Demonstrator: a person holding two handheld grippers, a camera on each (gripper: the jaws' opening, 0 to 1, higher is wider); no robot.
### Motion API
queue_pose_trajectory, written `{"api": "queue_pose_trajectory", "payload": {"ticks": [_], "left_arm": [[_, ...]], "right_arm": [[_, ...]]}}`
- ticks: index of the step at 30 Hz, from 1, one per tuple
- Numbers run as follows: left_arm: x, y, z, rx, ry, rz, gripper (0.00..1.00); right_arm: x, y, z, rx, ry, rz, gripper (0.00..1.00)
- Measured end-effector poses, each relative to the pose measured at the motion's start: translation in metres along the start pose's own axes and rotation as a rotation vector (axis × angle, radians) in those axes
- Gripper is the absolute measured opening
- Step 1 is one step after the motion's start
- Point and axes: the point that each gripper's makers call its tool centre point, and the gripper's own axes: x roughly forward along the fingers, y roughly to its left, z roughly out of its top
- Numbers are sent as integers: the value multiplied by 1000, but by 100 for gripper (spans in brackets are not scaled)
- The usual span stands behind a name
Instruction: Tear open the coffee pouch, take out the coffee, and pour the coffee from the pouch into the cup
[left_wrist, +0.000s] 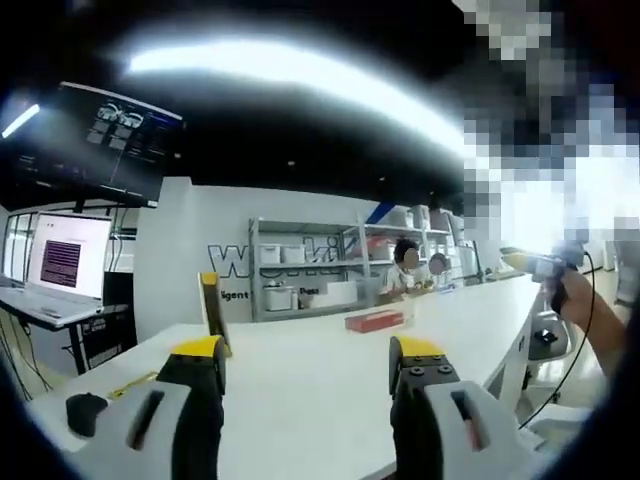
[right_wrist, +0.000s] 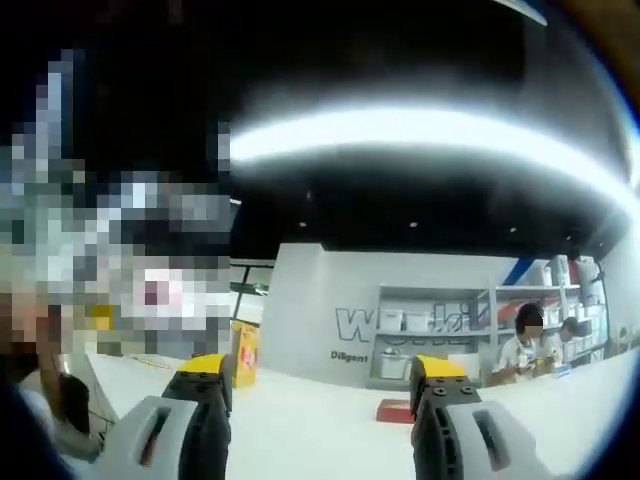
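Starting at the left of the left gripper view, one laptop (left_wrist: 65, 262) sits open on a side desk, its screen lit, beneath one dark monitor (left_wrist: 95, 145) mounted higher up. A small black thing (left_wrist: 85, 410) lies on the near left corner of the long white counter (left_wrist: 300, 375); what it is cannot be told. The left gripper (left_wrist: 305, 375) rises over the counter with its two yellow-tipped jaws well apart and nothing between them. One upright yellow pouch (left_wrist: 212, 308) stands on the counter just beyond the left jaw, still closed as far as can be seen. One flat red box (left_wrist: 374, 320) lies farther along the counter. Behind it, a shelf rack (left_wrist: 310, 270) holds several white bins, their contents hidden. Two people sit at the far end.

From the right gripper view, the right gripper (right_wrist: 320, 390) likewise has its jaws spread, empty, with the pouch (right_wrist: 244, 352) and the red box (right_wrist: 394, 410) beyond.
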Motion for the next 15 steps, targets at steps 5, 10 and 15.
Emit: {"api": "queue_pose_trajectory", "payload": {"ticks": [5,10,15], "left_arm": [[1,-1,-4,2,7,-3,68],[0,1,-6,0,9,-1,68],[-3,6,-7,1,8,7,68]], "right_arm": [[-1,-2,-1,1,1,-5,72],[0,-4,-2,1,0,-11,72],[2,-1,-5,3,4,-7,72]]}}
